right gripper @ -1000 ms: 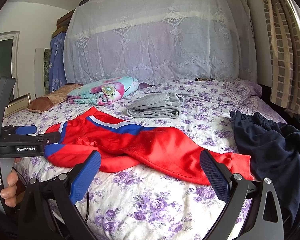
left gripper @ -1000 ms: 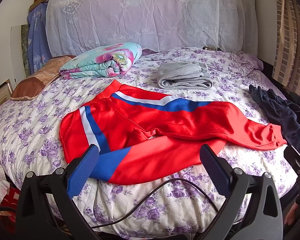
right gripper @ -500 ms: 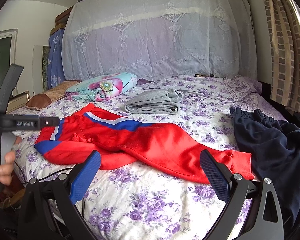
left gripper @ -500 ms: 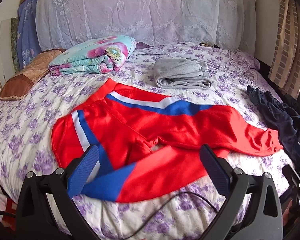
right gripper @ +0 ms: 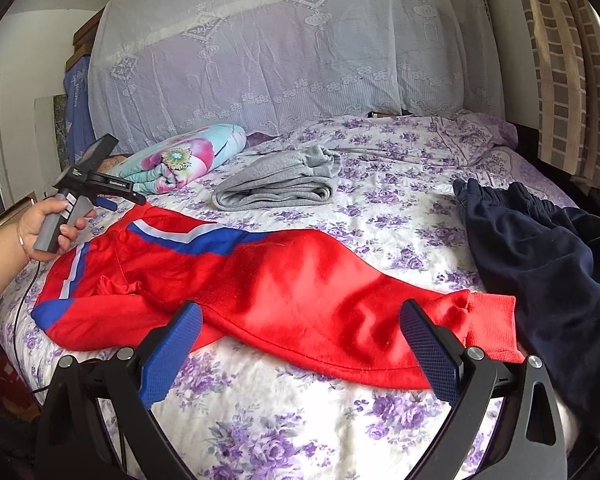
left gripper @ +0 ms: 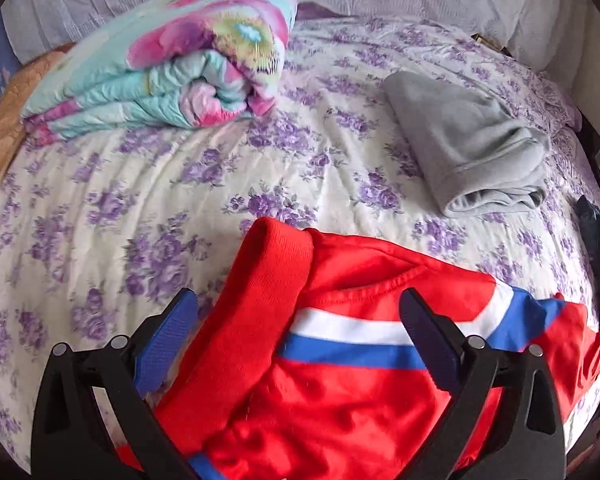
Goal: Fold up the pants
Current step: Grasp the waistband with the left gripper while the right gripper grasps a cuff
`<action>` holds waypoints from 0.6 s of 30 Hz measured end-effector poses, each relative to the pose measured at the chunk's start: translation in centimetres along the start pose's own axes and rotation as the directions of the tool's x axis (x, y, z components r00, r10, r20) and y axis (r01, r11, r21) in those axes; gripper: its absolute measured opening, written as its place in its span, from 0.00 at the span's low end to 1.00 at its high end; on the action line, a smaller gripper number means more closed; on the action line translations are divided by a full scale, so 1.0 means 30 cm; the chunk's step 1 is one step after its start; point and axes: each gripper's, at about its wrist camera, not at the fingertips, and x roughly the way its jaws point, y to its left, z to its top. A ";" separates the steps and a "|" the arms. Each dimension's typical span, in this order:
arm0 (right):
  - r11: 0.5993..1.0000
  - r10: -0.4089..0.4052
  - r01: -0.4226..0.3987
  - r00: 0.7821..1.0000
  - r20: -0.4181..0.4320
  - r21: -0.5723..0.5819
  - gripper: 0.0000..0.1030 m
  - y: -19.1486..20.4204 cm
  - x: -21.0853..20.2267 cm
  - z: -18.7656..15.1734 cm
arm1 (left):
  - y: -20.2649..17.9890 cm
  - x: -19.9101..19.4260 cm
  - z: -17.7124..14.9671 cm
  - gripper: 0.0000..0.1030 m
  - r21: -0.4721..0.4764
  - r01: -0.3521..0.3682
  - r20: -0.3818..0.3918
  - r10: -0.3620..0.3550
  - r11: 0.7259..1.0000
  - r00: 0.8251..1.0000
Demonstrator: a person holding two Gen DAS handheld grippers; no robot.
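Observation:
Red pants (right gripper: pixel 284 292) with white and blue stripes lie spread and rumpled across the near half of the bed. Their waistband (left gripper: pixel 268 300) is at the left and the leg cuffs (right gripper: pixel 492 328) at the right. My left gripper (left gripper: pixel 300 328) is open and hovers just above the waistband corner; it also shows in the right wrist view (right gripper: pixel 112 196), held in a hand. My right gripper (right gripper: pixel 300 344) is open and empty, low over the near edge of the pant legs.
The bed (right gripper: pixel 400 208) has a purple-flowered sheet. Folded grey pants (right gripper: pixel 276 184) lie mid-bed. A rolled floral quilt (left gripper: pixel 168 64) lies at the back left. Dark navy pants (right gripper: pixel 548 264) are heaped at the right. A lace-covered headboard (right gripper: pixel 284 48) and curtain (right gripper: pixel 572 64) stand behind.
My left gripper has moved forward and down over the bed to the waistband end of the red pants. My right gripper has moved closer to the pant legs. Both stay open.

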 end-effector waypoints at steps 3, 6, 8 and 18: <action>1.000 -0.009 0.009 1.000 0.005 -0.013 0.97 -0.007 0.008 0.015 | -0.016 0.124 0.040 0.95 -0.003 0.022 -0.104 -0.022 1.000 0.994; 1.000 -0.024 0.024 1.000 0.009 -0.005 0.97 -0.032 0.006 0.016 | -0.111 0.138 0.024 0.95 0.100 -0.056 -0.061 0.062 0.993 0.996; 1.000 -0.029 0.029 1.000 -0.011 0.007 0.97 -0.062 0.013 0.013 | -0.169 0.130 -0.002 0.82 0.160 -0.121 -0.030 0.127 0.980 0.991; 0.941 -0.309 0.318 0.947 -0.093 0.112 0.97 -0.426 -0.045 -0.043 | -0.206 -0.068 -0.097 0.17 0.079 -0.105 0.078 0.099 0.991 0.992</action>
